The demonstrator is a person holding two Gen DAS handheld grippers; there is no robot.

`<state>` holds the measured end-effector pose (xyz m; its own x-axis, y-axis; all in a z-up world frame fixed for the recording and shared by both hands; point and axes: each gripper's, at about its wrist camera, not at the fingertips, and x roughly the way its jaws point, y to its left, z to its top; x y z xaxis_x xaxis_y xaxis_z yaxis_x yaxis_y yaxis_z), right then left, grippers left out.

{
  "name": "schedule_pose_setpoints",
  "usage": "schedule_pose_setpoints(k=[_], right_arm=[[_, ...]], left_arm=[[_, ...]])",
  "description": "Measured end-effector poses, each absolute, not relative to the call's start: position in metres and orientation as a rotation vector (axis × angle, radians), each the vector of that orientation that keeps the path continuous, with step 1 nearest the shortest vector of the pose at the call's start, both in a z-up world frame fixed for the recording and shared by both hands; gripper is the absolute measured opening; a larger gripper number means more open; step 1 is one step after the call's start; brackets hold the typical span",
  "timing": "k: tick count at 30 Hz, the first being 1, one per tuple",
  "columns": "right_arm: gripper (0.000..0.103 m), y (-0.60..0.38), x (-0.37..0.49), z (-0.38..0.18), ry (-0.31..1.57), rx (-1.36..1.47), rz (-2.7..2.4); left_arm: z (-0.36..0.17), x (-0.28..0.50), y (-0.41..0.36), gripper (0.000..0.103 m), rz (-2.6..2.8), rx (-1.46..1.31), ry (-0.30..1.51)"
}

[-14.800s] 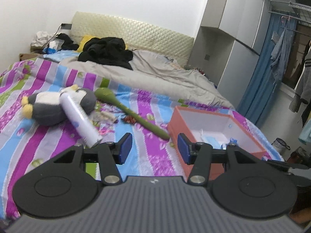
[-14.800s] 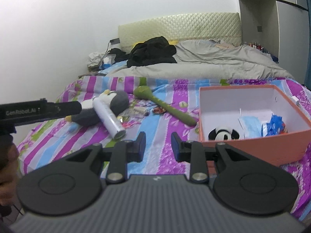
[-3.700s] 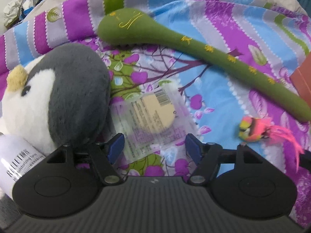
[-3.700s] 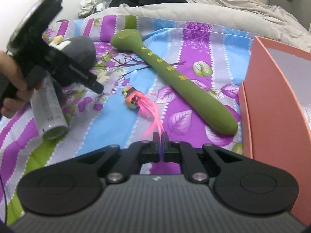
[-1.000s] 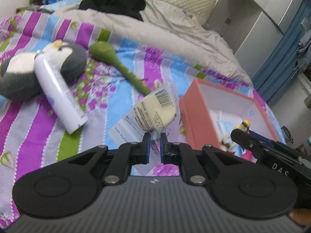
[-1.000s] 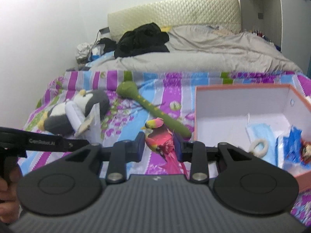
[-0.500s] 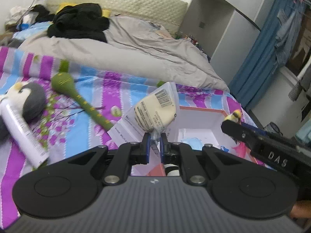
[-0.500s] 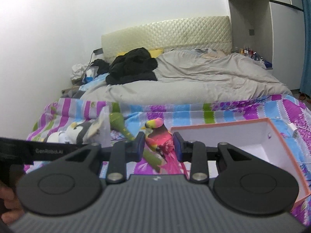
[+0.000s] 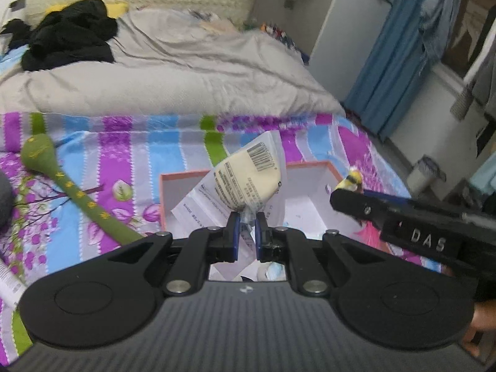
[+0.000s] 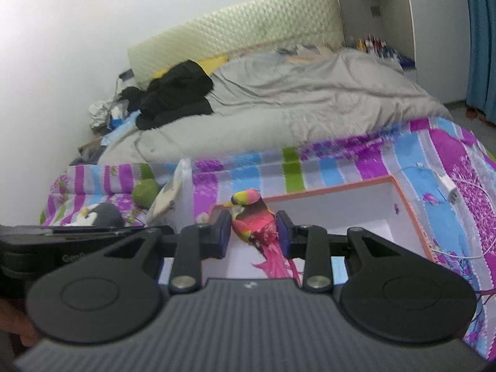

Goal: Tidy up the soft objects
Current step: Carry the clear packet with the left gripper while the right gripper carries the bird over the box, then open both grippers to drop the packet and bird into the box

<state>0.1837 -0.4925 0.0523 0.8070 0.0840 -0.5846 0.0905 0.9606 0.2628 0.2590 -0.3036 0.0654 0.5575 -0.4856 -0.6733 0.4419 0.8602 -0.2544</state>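
Observation:
My left gripper [image 9: 247,231] is shut on the edge of a clear packet [image 9: 248,179] holding a cream pad with a barcode, held up over the orange box [image 9: 186,175] with its white inside. My right gripper [image 10: 253,232] is shut on a pink and yellow toy parrot [image 10: 252,220], also above the orange box [image 10: 409,214]. In the left wrist view the right gripper comes in from the right with the parrot's yellow head [image 9: 352,181] at its tip. In the right wrist view the packet [image 10: 173,190] shows at the left. A green long-handled plush [image 9: 77,197] lies on the striped bedspread.
A grey penguin plush [image 10: 99,215] lies at the left on the bedspread. A grey duvet [image 9: 170,74] and black clothes [image 9: 68,35] cover the far half of the bed. A white charger cable [image 10: 449,192] lies right of the box. Blue curtains [image 9: 400,52] hang at the right.
Both grippers have risen and moved right with their loads, from beside the box to over it. The penguin and white bottle have slid out toward the left edge.

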Motion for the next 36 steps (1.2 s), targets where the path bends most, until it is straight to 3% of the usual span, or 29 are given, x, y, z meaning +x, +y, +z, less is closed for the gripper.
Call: schedule_pose_setpoints(k=[8,19,21,23,24,36], right_arm=[[0.035,-0.528,0.214,0.012,0.757,0.282,-0.035],[0.036,-0.550,0.238,-0.049,0.870,0.306,-0.063],[0.036,-0.551,0.239,-0.053,0.874,0.301,-0.060],[0.037,-0.551,0.240,-0.055,0.878,0.298,-0.058],[0.037,-0.552,0.241,-0.056,0.878,0.305,-0.059],[0.041,-0.559,0.214,-0.019,0.771,0.338,-0.080]], left_arm=[[0.023,0.296,-0.354,0.012,-0.572,0.022,0.918],[-0.053,0.330,-0.368,0.013,-0.569,0.028,1.057],[-0.062,0.332,-0.368,0.021,-0.563,0.026,1.067],[-0.068,0.335,-0.368,0.050,-0.561,0.025,1.071],[-0.070,0.336,-0.369,0.055,-0.557,0.036,1.066],[-0.033,0.314,-0.355,0.056,-0.541,0.073,0.931]])
